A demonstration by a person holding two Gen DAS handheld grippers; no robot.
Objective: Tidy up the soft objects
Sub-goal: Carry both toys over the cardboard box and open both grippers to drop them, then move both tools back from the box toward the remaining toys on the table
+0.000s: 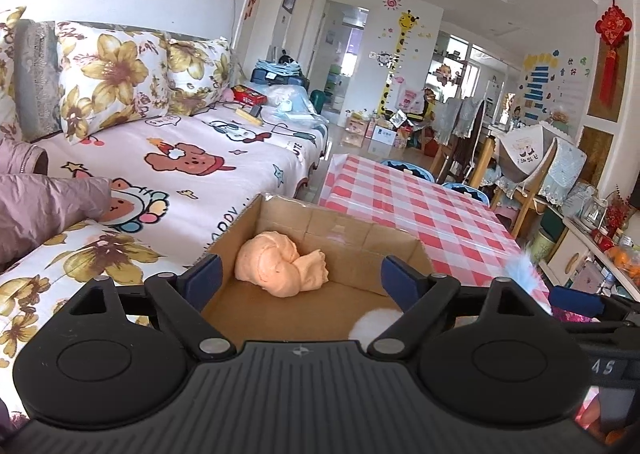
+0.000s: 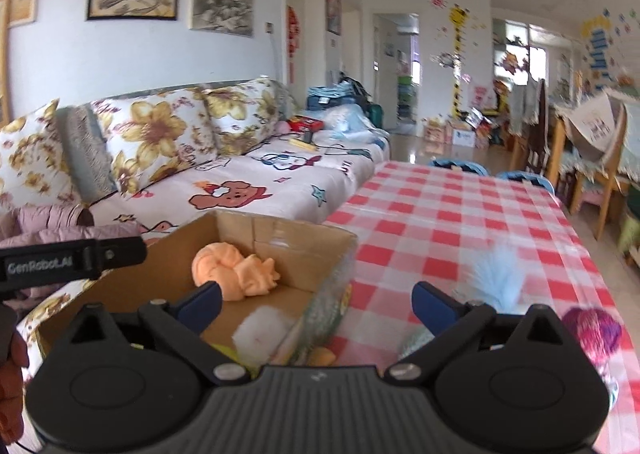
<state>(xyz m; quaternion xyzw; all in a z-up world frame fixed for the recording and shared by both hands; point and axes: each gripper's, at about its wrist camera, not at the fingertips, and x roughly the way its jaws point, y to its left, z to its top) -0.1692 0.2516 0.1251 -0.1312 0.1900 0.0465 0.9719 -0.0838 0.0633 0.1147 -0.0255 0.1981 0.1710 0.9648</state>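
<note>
Showing two hand-held grippers above an open cardboard box [image 1: 352,244] at the near edge of a table with a red-and-white checked cloth [image 1: 424,213].

Left gripper [image 1: 300,272]: jaws spread wide, nothing between the blue pads; aimed down into the box. Orange soft toy [image 1: 280,264] lying on the box floor toward the far wall, apart from both pads. White fluffy piece [image 1: 374,324] at the near right of the box floor, partly hidden behind the right-hand finger.

Right gripper [image 2: 318,300]: jaws likewise wide apart, holding nothing; straddling the right wall of the box, left pad over the inside, right pad over the cloth. Same orange toy and white fluffy piece seen inside the box from this side. Pale blue feathery tuft [image 2: 498,280] on the cloth just beyond the right pad; whether touching it, cannot tell. Pink-and-purple fuzzy ball [image 2: 594,332] on the cloth at the far right, outside the box. Small yellow-orange object [image 2: 322,356] low against the outer box wall, too blurred to identify.

Background: sofa [image 1: 180,157] with flower-print cushions and a cartoon-print cover to the left of the table; mauve padded sleeve [image 1: 44,209] at the left edge.
</note>
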